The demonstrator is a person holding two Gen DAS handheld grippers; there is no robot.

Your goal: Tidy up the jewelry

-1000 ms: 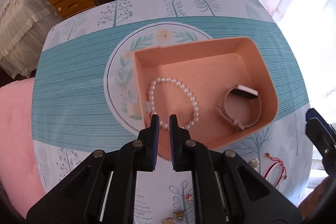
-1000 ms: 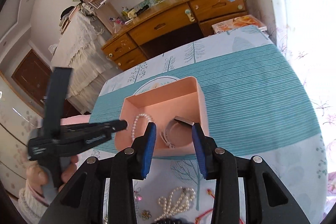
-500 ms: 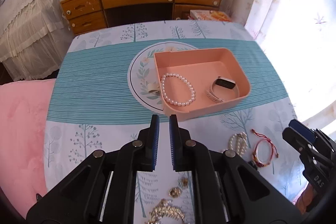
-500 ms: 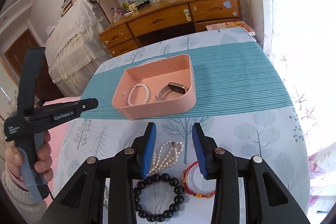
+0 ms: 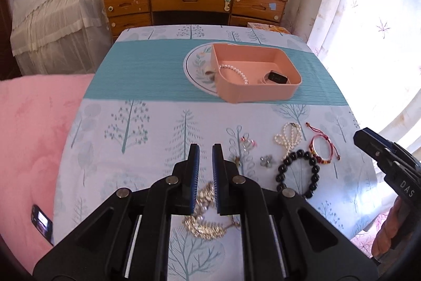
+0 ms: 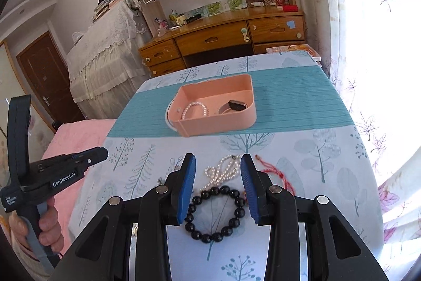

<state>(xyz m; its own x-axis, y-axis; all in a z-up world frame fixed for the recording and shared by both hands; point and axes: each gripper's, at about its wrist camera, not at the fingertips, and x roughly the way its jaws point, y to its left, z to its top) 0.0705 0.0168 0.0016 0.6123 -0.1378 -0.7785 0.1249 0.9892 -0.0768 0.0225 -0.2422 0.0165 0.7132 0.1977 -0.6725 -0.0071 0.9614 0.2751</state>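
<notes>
A pink box stands on the teal stripe of the table and holds a pearl bracelet and a smart band. On the near cloth lie a black bead bracelet, a pearl necklace, a red string bracelet and a gold chain. My left gripper is narrowly open and empty above the gold chain. My right gripper is open and empty over the black bracelet.
Small charms and a pink clip lie between the grippers. A round plate print lies under the box. A pink blanket borders the table's left side. A wooden desk stands behind.
Both grippers have pulled back from the pink box toward the near edge of the table. The loose jewelry on the near cloth has come into view under them.
</notes>
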